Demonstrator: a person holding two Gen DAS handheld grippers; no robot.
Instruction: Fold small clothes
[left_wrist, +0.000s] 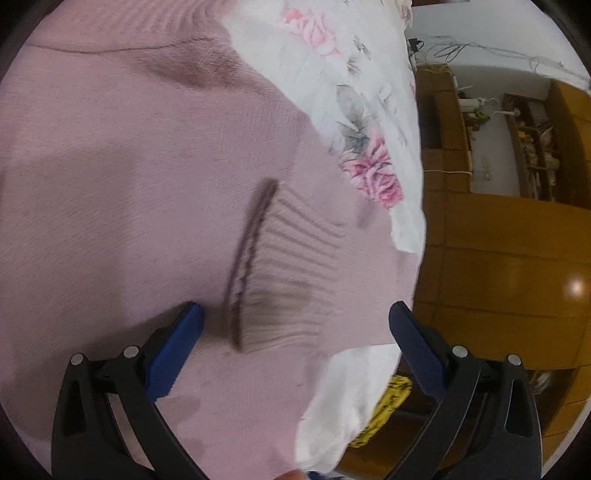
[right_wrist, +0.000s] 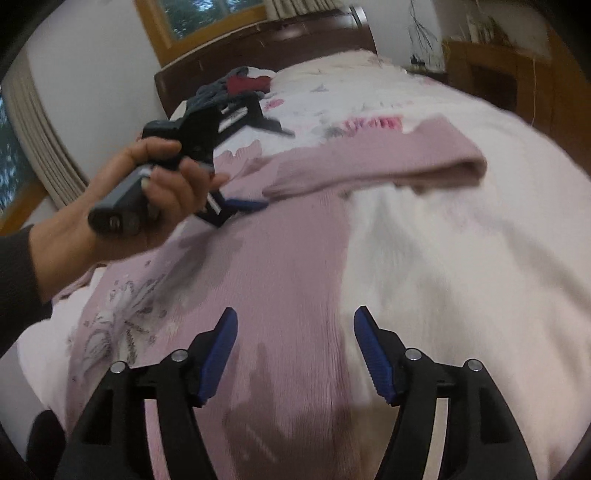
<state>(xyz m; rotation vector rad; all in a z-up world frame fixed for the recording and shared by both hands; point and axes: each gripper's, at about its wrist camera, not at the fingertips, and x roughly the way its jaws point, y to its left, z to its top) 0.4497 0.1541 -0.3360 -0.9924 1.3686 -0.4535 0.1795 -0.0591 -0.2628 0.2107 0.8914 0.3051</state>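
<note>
A pink knitted sweater (left_wrist: 129, 177) lies spread on a bed, and it fills most of the left wrist view. Its ribbed sleeve cuff (left_wrist: 273, 273) rests folded over the body. My left gripper (left_wrist: 295, 317) hovers open just above that cuff, nothing between its fingers. In the right wrist view the sweater (right_wrist: 288, 273) runs down the middle, with one sleeve (right_wrist: 376, 166) lying across it at the far end. My right gripper (right_wrist: 295, 321) is open above the sweater's right edge. The left gripper (right_wrist: 255, 166), held in a hand (right_wrist: 147, 195), shows open at the upper left.
A white floral bedspread (left_wrist: 354, 92) lies under the sweater (right_wrist: 461, 258). Dark and red clothes (right_wrist: 240, 86) are piled by the wooden headboard (right_wrist: 258, 37). Wooden cabinets and floor (left_wrist: 498, 240) lie beyond the bed edge. A yellow item (left_wrist: 384, 410) sits below the bed edge.
</note>
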